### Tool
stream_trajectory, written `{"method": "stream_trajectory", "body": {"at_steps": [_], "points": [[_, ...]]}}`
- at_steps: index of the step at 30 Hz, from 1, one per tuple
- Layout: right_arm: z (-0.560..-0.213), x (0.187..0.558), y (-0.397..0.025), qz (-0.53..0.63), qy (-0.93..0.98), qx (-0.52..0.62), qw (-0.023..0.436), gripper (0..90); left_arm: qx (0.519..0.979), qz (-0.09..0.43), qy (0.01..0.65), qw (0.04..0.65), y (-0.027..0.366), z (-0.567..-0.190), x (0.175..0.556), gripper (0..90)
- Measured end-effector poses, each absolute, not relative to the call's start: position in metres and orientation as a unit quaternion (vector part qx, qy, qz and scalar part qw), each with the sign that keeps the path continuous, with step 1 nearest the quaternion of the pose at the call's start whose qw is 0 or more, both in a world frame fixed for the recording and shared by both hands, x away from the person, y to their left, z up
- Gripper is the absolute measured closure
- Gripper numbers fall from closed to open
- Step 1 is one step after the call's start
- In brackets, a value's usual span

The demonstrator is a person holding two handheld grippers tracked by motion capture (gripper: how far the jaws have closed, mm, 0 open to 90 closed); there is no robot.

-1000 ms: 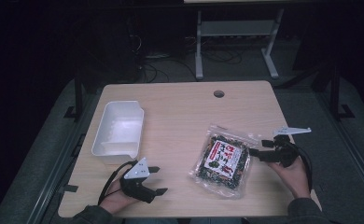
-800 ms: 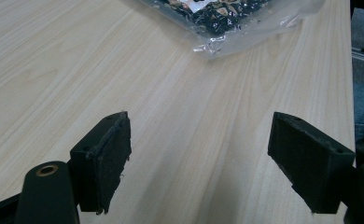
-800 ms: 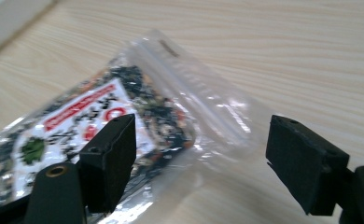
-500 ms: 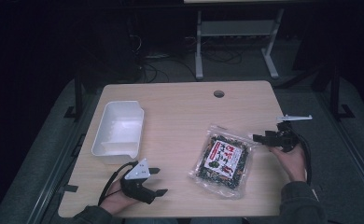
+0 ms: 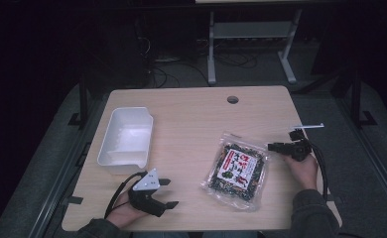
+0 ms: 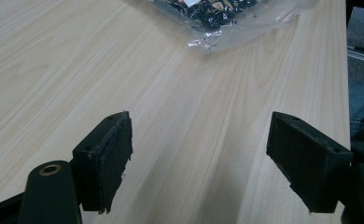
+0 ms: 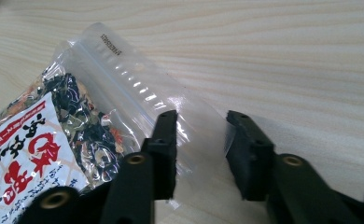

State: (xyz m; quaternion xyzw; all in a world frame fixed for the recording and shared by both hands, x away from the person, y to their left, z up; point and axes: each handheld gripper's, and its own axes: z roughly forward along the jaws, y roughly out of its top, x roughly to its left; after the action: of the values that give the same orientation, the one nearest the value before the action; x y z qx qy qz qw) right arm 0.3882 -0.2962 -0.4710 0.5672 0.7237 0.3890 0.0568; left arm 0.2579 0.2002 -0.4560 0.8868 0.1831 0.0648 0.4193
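Clear bag of dark dried food [image 5: 236, 168] with a red-lettered label, lying flat on the table [image 5: 191, 119], right of centre toward the near edge. Right tongs [image 5: 276, 147] just at the bag's upper right corner, jaws parted with the clear sealed strip [image 7: 138, 79] lying between them, not clamped. Left tongs [image 5: 167, 193] resting near the front left edge, jaws spread wide over bare wood, well apart from the bag. White tray [image 5: 127, 136] standing beyond them on the left side.

white tray [image 5: 127, 136] on wooden table [image 5: 191, 119]
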Motion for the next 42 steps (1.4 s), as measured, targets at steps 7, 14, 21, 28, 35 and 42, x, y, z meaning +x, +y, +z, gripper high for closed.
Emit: {"method": "stream_trajectory", "body": {"at_steps": [7,14,21,28,35,42], "points": [[-0.468,0.384,-0.297,0.393,0.731,0.553,0.075,87.8,0.885,0.069,0.189,0.42,0.199,-0.455,0.259,21.9],[-0.45,0.373,-0.3,0.429,0.729,0.526,0.086,89.8,0.887,0.053,0.191,0.418,0.19,-0.455,0.262,21.8],[-0.424,0.359,-0.297,0.464,0.733,0.488,0.097,89.9,0.886,0.031,0.184,0.424,0.174,-0.452,0.272,22.0],[-0.392,0.338,-0.284,0.505,0.739,0.431,0.112,89.9,0.873,0.023,0.21,0.439,0.156,-0.449,0.292,22.0],[-0.362,0.324,-0.266,0.536,0.746,0.378,0.117,89.9,0.87,0.004,0.228,0.437,0.145,-0.451,0.306,23.0],[-0.337,0.312,-0.25,0.565,0.746,0.335,0.116,89.9,0.859,-0.042,0.22,0.461,0.138,-0.453,0.313,25.0]]}}
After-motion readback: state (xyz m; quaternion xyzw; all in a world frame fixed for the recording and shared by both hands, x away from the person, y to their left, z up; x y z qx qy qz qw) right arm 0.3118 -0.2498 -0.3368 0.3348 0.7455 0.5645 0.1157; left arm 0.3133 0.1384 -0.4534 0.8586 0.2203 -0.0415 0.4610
